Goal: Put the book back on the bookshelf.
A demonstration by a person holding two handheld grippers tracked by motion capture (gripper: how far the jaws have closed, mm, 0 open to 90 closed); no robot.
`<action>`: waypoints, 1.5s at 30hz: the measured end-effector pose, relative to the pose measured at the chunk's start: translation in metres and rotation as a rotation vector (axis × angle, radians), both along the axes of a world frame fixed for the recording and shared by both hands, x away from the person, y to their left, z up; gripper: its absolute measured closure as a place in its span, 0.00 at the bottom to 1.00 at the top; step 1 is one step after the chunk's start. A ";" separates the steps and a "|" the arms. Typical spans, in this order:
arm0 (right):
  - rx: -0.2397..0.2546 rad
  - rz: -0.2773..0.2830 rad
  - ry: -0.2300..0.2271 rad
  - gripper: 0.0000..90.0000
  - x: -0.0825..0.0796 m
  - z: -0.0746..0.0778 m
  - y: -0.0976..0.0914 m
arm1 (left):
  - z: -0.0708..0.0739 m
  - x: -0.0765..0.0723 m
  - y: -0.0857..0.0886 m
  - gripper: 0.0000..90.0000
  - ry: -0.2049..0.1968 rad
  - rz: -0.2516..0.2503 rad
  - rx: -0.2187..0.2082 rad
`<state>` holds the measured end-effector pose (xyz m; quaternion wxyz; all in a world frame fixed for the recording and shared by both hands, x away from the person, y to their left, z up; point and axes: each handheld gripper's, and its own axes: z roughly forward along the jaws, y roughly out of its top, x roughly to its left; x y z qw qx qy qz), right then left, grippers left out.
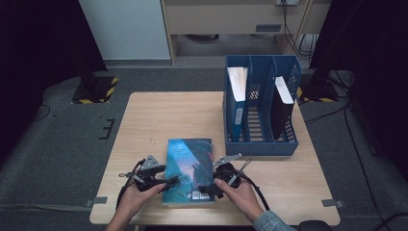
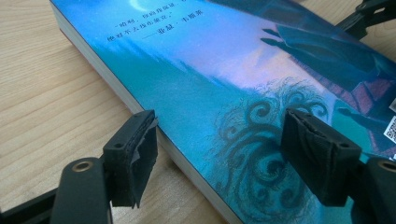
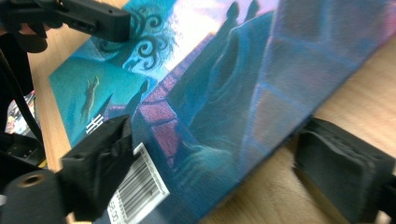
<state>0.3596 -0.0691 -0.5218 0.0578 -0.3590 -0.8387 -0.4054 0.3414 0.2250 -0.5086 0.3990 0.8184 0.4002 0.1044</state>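
Your two hands come in at the near edge of the table (image 1: 144,120) in the high view, and the blue-green paperback book (image 1: 188,168) lies flat between them, back cover up. Your left gripper (image 1: 168,181) sits at the book's left edge, your right gripper (image 1: 208,188) at its right near corner. Farther back on the right stands a blue file rack (image 1: 262,144) with a blue binder (image 1: 237,103) in its left slot and a dark binder (image 1: 281,108) in its right one.

Over to the left gripper view: your left gripper (image 2: 219,158) is spread across the book's (image 2: 210,93) page edge, one jaw down beside it on the wood, the other over the cover on the swirl drawing, neither pressing. White Chinese lines show near the top; I can't read them.

Now the right gripper view: your right gripper (image 3: 210,158) stands apart around the book's (image 3: 224,93) corner, one jaw over the cover just by the barcode sticker (image 3: 140,186), the other on the table beside the edge, no squeeze. The sticker's small print is too blurred to read. Your left gripper's jaw (image 3: 93,21) shows on the cover's far side.
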 end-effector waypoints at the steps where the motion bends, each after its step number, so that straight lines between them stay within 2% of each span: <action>1: 0.001 -0.005 -0.005 0.17 0.000 0.003 -0.001 | 0.000 0.000 0.001 0.30 0.000 0.000 0.000; 6: 0.028 -0.007 -0.040 0.20 -0.001 0.014 0.002 | 0.001 0.001 0.003 0.30 0.005 -0.003 0.005; 13: 0.051 0.014 0.004 0.22 0.010 0.008 0.015 | 0.002 0.001 0.003 0.30 0.000 -0.006 0.019; 23: 0.016 0.022 0.008 0.23 0.016 0.011 0.022 | 0.003 0.002 0.004 0.29 0.002 -0.014 0.025; 26: 0.018 0.010 0.008 0.28 0.016 0.010 0.020 | 0.004 0.002 0.003 0.29 -0.006 -0.014 0.036; 31: 0.038 -0.004 -0.007 0.33 0.015 0.008 0.016 | 0.002 0.005 0.003 0.22 0.000 0.006 0.035; 35: 0.029 -0.006 -0.020 0.34 0.014 0.008 0.017 | 0.002 0.007 0.005 0.19 0.001 0.017 0.037; 39: 0.032 -0.007 -0.021 0.35 0.014 0.007 0.016 | -0.001 0.014 0.007 0.15 0.031 0.017 0.017; 44: 0.027 -0.005 -0.027 0.35 0.013 0.008 0.017 | -0.007 0.023 0.006 0.11 0.084 -0.004 -0.040; 45: 0.025 -0.006 -0.026 0.35 0.013 0.008 0.017 | -0.007 0.023 0.006 0.10 0.084 -0.004 -0.040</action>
